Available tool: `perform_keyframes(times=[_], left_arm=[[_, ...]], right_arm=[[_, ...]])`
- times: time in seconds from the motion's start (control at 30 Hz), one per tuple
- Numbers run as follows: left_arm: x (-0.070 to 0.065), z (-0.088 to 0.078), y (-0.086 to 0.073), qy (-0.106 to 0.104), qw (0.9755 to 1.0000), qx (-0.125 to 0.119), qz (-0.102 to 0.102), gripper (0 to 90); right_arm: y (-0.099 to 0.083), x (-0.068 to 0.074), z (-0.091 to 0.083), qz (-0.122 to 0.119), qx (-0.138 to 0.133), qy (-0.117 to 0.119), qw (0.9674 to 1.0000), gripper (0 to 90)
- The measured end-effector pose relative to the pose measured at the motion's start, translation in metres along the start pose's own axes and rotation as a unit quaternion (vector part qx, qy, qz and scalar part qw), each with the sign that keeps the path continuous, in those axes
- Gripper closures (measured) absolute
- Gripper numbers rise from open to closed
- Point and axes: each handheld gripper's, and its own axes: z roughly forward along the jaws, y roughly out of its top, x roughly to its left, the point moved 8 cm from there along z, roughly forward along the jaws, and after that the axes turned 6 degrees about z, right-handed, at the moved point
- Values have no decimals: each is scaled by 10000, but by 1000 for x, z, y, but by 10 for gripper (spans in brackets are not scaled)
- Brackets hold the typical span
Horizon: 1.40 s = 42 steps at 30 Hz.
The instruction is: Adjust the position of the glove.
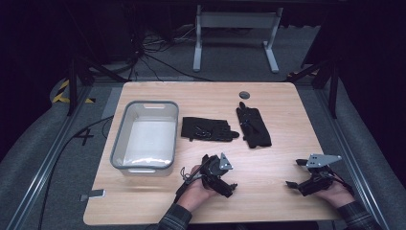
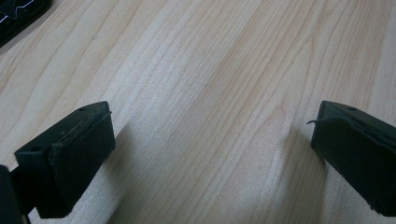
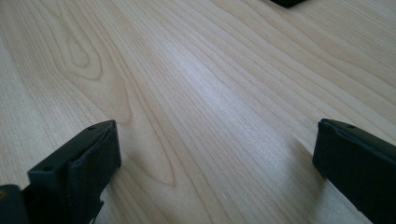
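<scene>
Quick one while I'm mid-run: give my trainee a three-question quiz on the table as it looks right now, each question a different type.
1. True or false: the left gripper is shut on a glove.
2. Multiple choice: where does the grey bin sit relative to the two black gloves? A) toward the table's left edge B) between them C) toward the right edge.
3. Short answer: what lies between the right gripper's jaws?

Key
1. False. In the left gripper view its jaws stand wide apart over bare wood.
2. A. The left glove and the right glove both lie to the right of the bin.
3. Nothing but the wooden table.
</scene>
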Motion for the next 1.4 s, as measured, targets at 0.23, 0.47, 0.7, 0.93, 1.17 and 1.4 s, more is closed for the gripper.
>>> perform_keyframes(times=[0.23, 0.47, 0.7, 0.93, 1.17, 1.4], left_arm=[[0, 0, 0, 10, 10000, 2, -6, 0], [-1, -1, -1, 4, 10000, -10, -9, 0], [-1, -1, -1, -31, 10000, -17, 47, 0], [-1, -2, -2, -60, 9999, -19, 92, 0], [-1, -2, -2, -65, 9999, -20, 93, 0], [-2, -3, -4, -93, 9999, -6, 122, 0]], right_arm=[[4, 1, -3, -76, -5, 117, 9999, 207], [17, 3, -4, -26, -60, 164, 9998, 305], [31, 4, 0, -22, -90, 236, 9997, 466], [43, 0, 0, -45, -224, 315, 9992, 711], [57, -2, 3, -41, -279, 416, 9987, 863], [74, -6, 13, 2, -306, 441, 9986, 897]])
